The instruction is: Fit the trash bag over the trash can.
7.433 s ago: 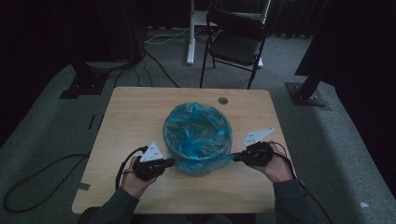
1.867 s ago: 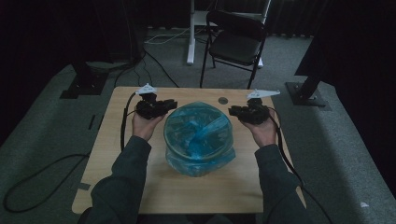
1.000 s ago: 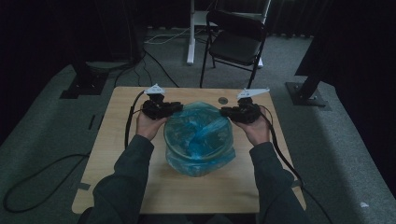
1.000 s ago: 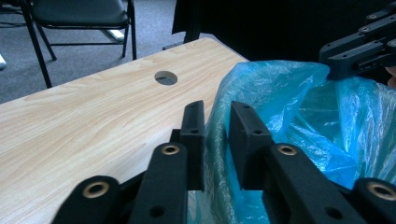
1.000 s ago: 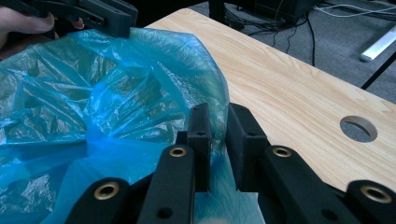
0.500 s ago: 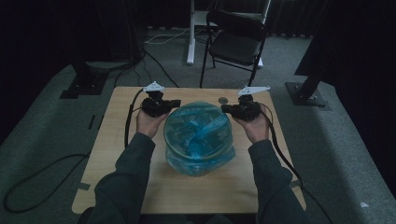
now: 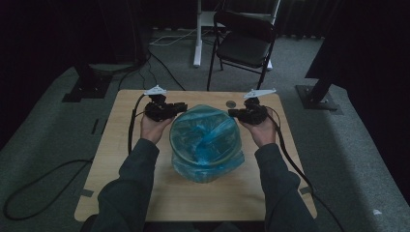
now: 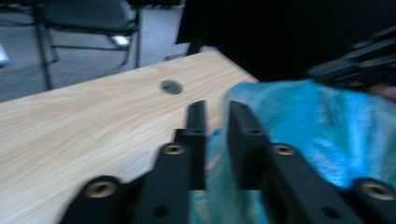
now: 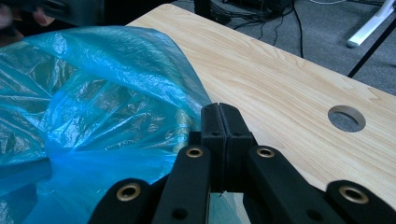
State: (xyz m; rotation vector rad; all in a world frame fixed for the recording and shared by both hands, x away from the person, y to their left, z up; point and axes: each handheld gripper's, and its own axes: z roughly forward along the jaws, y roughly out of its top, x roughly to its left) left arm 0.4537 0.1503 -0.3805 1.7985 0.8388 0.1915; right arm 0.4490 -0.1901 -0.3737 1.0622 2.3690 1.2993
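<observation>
A round bin lined with a blue plastic bag stands mid-table. My left gripper is at the bag's far left rim. In the left gripper view its jaws have just been opening; they stand a little apart, with blue bag film low in the gap. At the far right rim, my right gripper has its jaws pressed together. The edge of the bag runs into them, pinched.
The wooden table has a round hole near its far edge, just behind the right gripper. A black folding chair and stand feet are on the carpet beyond. Cables trail from both grippers over the table.
Both hands have gone from the bin's near side to its far side and closed in on the bag's rim. Over the last half second they hardly shift.
</observation>
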